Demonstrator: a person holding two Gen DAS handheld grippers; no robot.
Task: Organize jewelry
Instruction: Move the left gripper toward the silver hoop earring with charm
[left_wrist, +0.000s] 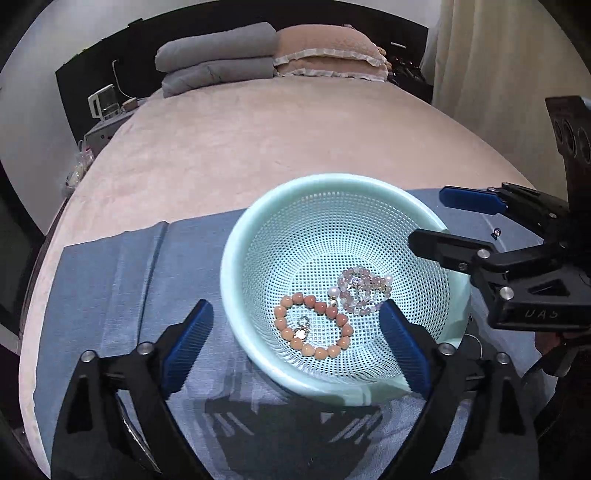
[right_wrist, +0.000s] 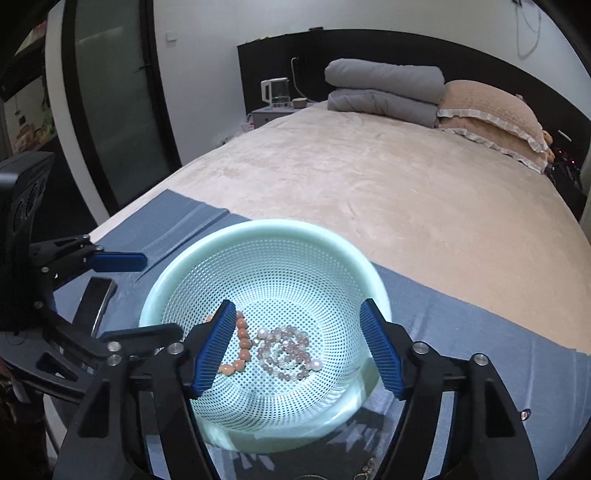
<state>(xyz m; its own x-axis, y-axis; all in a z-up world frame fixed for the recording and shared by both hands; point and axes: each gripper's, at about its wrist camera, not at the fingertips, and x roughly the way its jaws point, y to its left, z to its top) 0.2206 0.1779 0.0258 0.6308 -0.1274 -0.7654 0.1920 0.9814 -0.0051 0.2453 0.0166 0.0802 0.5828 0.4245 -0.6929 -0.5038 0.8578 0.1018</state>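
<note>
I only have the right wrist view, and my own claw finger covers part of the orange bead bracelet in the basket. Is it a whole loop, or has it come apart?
Observer: It is whole. In the left wrist view the orange bracelet lies as one closed loop on the floor of the basket.
Operator: Anything attached to it that I am missing?
Observer: Yes, a small silver charm lies inside the loop, near its left side.
</note>
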